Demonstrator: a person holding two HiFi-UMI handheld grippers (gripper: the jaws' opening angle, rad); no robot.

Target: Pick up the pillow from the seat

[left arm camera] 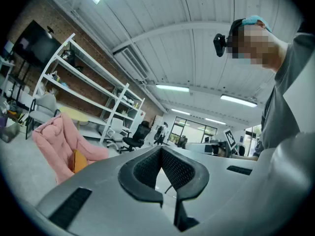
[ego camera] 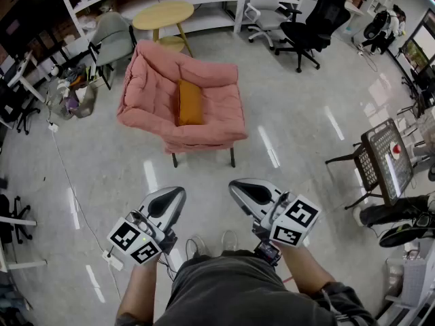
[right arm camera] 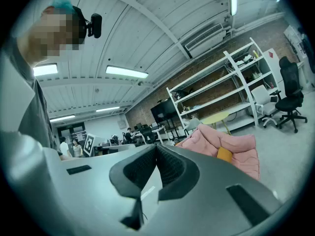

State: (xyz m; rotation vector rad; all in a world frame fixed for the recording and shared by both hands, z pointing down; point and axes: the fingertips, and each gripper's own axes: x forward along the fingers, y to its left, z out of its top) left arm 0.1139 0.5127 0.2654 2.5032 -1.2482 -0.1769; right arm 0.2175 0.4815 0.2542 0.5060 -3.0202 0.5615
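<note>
Left hand-held gripper (ego camera: 170,202) and right hand-held gripper (ego camera: 248,194) hover near the person, jaws together and empty. Farther off, the orange pillow (ego camera: 189,102) lies mid-seat on the pink armchair (ego camera: 146,90).

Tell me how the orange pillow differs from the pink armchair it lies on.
The pillow is orange, the armchair pink. The pillow is small and smooth; the armchair is far larger and tufted. Both look soft and padded.

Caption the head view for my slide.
Left gripper and right gripper, both shut, face a pink armchair holding an orange pillow.
</note>
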